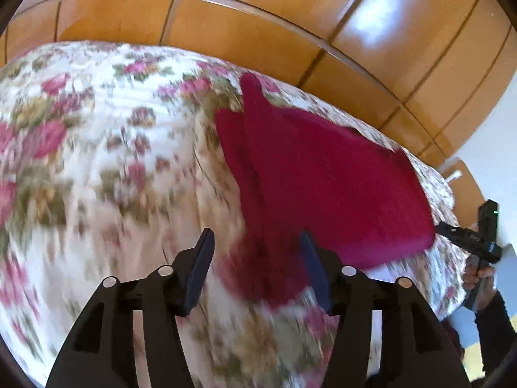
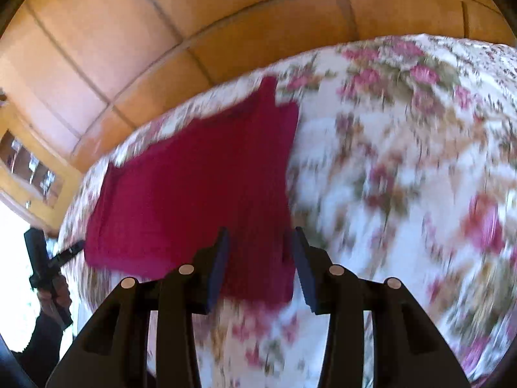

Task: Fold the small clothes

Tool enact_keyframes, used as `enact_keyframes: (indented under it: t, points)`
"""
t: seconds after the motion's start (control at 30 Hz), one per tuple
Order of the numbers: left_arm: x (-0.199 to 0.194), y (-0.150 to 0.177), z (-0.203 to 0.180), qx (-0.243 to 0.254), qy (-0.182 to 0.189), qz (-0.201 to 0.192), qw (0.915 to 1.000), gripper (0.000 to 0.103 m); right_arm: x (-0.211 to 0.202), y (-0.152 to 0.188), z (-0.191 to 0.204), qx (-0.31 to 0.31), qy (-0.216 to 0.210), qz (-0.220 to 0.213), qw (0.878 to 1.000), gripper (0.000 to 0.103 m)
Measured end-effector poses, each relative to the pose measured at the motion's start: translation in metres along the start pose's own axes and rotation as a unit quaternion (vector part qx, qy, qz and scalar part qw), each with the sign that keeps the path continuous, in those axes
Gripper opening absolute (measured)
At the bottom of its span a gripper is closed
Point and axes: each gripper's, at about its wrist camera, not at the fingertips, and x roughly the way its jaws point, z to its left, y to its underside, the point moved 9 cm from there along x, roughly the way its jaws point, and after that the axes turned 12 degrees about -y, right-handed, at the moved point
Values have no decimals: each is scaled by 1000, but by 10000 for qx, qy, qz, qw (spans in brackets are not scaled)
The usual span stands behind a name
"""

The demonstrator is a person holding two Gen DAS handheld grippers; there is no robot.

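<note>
A dark red garment [image 1: 323, 181] lies spread on a floral bedspread [image 1: 97, 148]; one sleeve sticks out toward the far edge. My left gripper [image 1: 257, 242] is open, its jaws wide apart above the garment's near corner, holding nothing. In the right wrist view the same garment [image 2: 194, 187] lies left of centre on the bedspread [image 2: 404, 161]. My right gripper [image 2: 260, 242] is open over the garment's near right corner, empty. Each view shows the other gripper at the side: the right gripper [image 1: 475, 236] and the left gripper [image 2: 48, 258]. Both views are motion-blurred.
A glossy wooden wardrobe [image 1: 258, 32] stands just behind the bed. A wooden cabinet with glass panes [image 2: 29, 168] stands at the left in the right wrist view. The bedspread stretches wide beside the garment.
</note>
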Motion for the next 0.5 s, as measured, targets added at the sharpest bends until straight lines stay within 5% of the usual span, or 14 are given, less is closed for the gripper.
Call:
enact_keyframes:
  t: [0.13,0.23,0.43,0.5]
  points:
    - [-6,18,-7,122,27,-43,9999,54,15,19,-4,-78,230,191,9995,38]
    - [-2,16,-10,173,17,-94,9998,51,16,21,-8,-95,364,156,9992,16]
    - [-1,13,-23,432,129,-111,9989,8,-6,11,-1,-94,411,-211,9989,8]
    - [-7,10,-22,422,135,-151,9989,7,-23,6,5,-155,444,-431,9980,7]
